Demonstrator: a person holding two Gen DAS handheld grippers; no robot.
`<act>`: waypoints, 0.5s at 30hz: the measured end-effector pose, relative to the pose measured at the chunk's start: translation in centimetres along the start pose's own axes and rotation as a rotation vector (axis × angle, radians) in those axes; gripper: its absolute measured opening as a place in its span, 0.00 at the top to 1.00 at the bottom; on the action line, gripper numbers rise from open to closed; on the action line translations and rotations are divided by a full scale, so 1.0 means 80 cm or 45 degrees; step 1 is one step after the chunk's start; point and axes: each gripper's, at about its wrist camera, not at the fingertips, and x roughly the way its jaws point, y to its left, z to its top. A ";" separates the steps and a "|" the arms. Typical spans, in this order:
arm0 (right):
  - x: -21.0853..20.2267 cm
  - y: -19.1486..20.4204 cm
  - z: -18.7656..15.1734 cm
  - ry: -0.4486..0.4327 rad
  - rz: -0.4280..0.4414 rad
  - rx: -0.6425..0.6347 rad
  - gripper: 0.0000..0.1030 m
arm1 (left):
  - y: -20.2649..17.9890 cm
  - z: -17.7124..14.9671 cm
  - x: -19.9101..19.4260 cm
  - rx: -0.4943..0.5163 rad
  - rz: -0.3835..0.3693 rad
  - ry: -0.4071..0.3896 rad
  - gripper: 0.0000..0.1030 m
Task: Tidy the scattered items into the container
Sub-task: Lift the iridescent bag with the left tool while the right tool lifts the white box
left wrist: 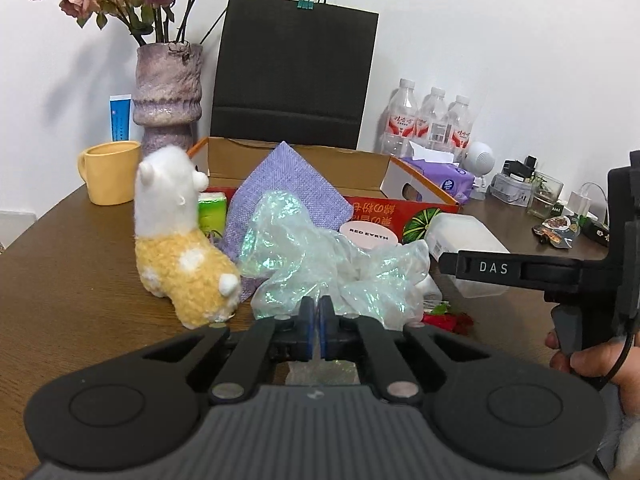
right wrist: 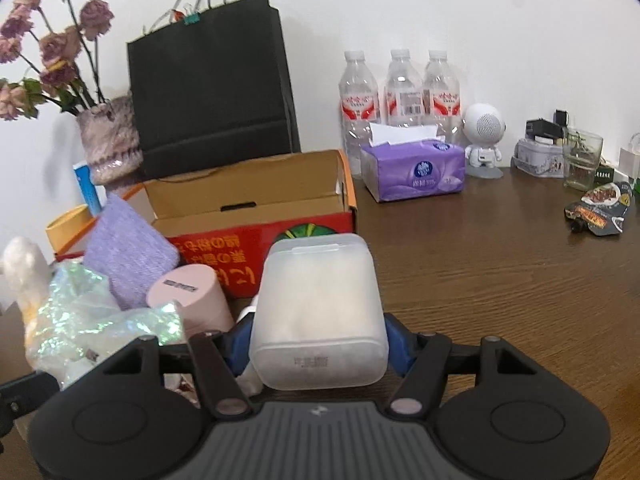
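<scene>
The left gripper has its jaws pinched on the crinkled iridescent plastic wrap; the right gripper clamps the frosted translucent plastic box between its blue pads. Both should clear the red front wall before release into the open orange-and-red cardboard carton just beyond.
</scene>
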 end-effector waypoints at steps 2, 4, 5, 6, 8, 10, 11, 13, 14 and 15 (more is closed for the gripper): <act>-0.007 0.002 -0.001 -0.010 0.015 -0.003 0.38 | 0.000 0.000 -0.007 0.000 0.005 -0.004 0.97; -0.011 0.004 -0.001 -0.015 0.034 -0.002 0.38 | 0.000 0.001 -0.016 0.007 0.017 -0.016 0.97; -0.014 0.005 -0.001 -0.019 0.041 -0.002 0.38 | 0.000 0.001 -0.020 0.012 0.023 -0.023 0.97; -0.017 0.006 -0.001 -0.026 0.047 -0.004 0.38 | -0.001 0.002 -0.025 0.017 0.028 -0.031 0.96; -0.023 0.008 -0.001 -0.043 0.055 -0.007 0.38 | -0.001 0.004 -0.035 0.013 0.031 -0.046 0.97; -0.028 0.012 -0.002 -0.062 0.057 -0.017 0.38 | -0.001 0.006 -0.045 0.014 0.041 -0.062 0.97; -0.031 0.014 -0.002 -0.069 0.060 -0.024 0.38 | -0.002 0.007 -0.048 0.022 0.049 -0.066 0.97; -0.035 0.019 -0.003 -0.078 0.073 -0.036 0.38 | -0.004 0.010 -0.054 0.027 0.055 -0.066 0.97; -0.038 0.020 -0.002 -0.084 0.080 -0.039 0.38 | -0.005 0.011 -0.058 0.026 0.059 -0.070 0.97; -0.040 0.022 -0.002 -0.090 0.086 -0.042 0.38 | -0.006 0.013 -0.062 0.025 0.063 -0.076 0.97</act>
